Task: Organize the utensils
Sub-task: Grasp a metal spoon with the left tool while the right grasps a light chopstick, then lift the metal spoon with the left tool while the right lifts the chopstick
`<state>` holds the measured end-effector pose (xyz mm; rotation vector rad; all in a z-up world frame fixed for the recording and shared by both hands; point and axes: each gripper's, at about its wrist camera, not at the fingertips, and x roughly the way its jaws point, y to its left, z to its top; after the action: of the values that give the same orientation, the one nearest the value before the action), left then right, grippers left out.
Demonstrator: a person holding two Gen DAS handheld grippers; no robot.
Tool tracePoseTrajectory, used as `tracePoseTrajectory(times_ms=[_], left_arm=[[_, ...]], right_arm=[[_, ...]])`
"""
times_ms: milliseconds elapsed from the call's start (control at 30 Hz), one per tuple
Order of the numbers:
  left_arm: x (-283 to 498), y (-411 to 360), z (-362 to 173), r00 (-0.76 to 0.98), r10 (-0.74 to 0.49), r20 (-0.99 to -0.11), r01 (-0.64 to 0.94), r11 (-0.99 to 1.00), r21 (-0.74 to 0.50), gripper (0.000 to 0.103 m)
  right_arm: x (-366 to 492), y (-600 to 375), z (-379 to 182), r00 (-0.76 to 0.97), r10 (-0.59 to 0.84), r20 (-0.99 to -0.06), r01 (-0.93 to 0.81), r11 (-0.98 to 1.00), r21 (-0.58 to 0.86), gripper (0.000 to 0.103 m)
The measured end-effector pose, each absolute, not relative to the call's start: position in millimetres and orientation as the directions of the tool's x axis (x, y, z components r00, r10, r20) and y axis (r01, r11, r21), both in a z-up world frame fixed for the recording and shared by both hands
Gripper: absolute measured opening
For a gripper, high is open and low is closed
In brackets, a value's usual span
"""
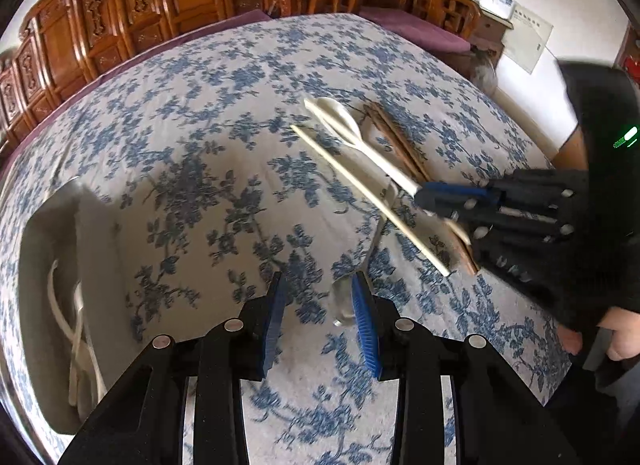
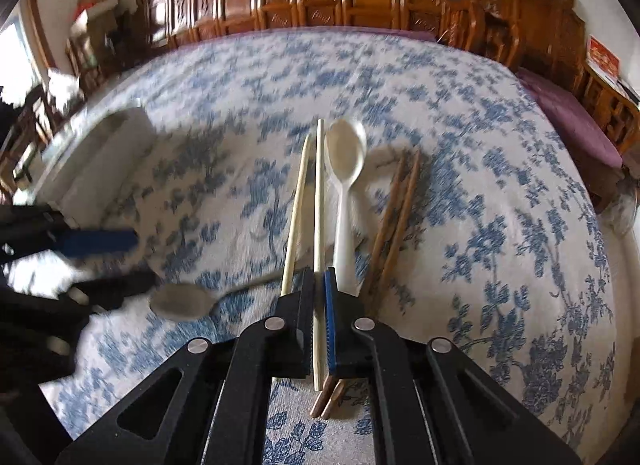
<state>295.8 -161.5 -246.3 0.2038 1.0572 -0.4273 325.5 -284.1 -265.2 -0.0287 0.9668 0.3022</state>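
**Right fingers pinch a pale chopstick; left fingers spread over the metal spoon**

Fingers (image 2: pixel 332 325) on my right gripper (image 2: pixel 319 277) are pressed onto one pale chopstick (image 2: pixel 319 193), which runs up between the pads toward 12 o'clock in the right wrist view. Its twin, the second pale chopstick (image 2: pixel 296 209), lies just beside it at 11 o'clock, outside the pads. A white spoon (image 2: pixel 346 169) lies just right of the pinched stick, bowl at the far end, and a pair of brown chopsticks (image 2: pixel 394 217) lies further right at 1 o'clock, their near tips showing under my gripper. All of it lies on the blue-flowered cloth (image 2: pixel 500 225).

On my left gripper (image 1: pixel 318 285) the fingers stand spread with nothing pinched. A metal spoon (image 1: pixel 346 301) lies on the cloth with its bowl just inside the right-hand pad and its handle running away toward 1 o'clock; whether the pad touches it I cannot tell, the picture is blurred. A grey tray (image 1: pixel 96 249) sits at 9 o'clock in the left wrist view, with white utensils (image 1: pixel 78 345) lying in it.
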Motion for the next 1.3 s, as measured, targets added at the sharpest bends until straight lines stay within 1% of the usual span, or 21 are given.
tracePoseTrajectory(times_ms=[100, 233, 300, 600, 867, 900, 933, 967, 1000, 1033, 1067, 1300], left_arm=[[303, -173, -253, 0.394, -0.237, -0.888, 0.460, 0.887, -0.033, 0.032], [308, -184, -262, 0.349, -0.223, -0.910, 0.482, 0.876, -0.030, 0.032], [308, -186, -264, 0.356, -0.199, -0.913, 0.479, 0.878, -0.004, 0.032], [301, -172, -272, 0.310, -0.227, -0.923, 0.440, 0.895, -0.073, 0.032], [293, -180, -275, 0.312, -0.233, -0.921, 0.437, 0.896, -0.079, 0.032], [292, -180, -275, 0.313, -0.233, -0.921, 0.438, 0.896, -0.078, 0.031], [291, -180, -275, 0.313, -0.235, -0.920, 0.438, 0.896, -0.080, 0.023], [290, -180, -275, 0.312, -0.237, -0.920, 0.436, 0.896, -0.082, 0.020], [289, -180, -275, 0.312, -0.238, -0.920, 0.434, 0.897, -0.085, 0.019], [288, -180, -275, 0.310, -0.238, -0.920, 0.435, 0.896, -0.086, 0.012], [287, -180, -275, 0.308, -0.238, -0.921, 0.435, 0.896, -0.086, 0.003], [284, -170, -264, 0.348, -0.219, -0.911, 0.396, 0.915, -0.069, 0.002]], right_arm=[[326, -293, -258, 0.563, 0.248, -0.789, -0.241, 0.962, 0.131, 0.006], [329, -297, -259, 0.564, 0.244, -0.789, -0.230, 0.964, 0.134, 0.006], [330, -298, -260, 0.564, 0.246, -0.789, -0.228, 0.964, 0.137, 0.006], [330, -297, -257, 0.569, 0.259, -0.781, -0.234, 0.961, 0.148, 0.006], [329, -297, -258, 0.569, 0.253, -0.782, -0.228, 0.963, 0.145, 0.006], [329, -298, -258, 0.569, 0.254, -0.782, -0.228, 0.963, 0.146, 0.006], [329, -298, -258, 0.570, 0.254, -0.782, -0.228, 0.963, 0.146, 0.006], [329, -298, -258, 0.570, 0.253, -0.782, -0.230, 0.962, 0.144, 0.006], [330, -298, -258, 0.570, 0.253, -0.782, -0.230, 0.962, 0.144, 0.006], [329, -298, -258, 0.569, 0.253, -0.783, -0.230, 0.962, 0.145, 0.006], [329, -298, -258, 0.569, 0.253, -0.782, -0.231, 0.962, 0.144, 0.006], [329, -295, -257, 0.568, 0.259, -0.781, -0.234, 0.961, 0.148, 0.006]])
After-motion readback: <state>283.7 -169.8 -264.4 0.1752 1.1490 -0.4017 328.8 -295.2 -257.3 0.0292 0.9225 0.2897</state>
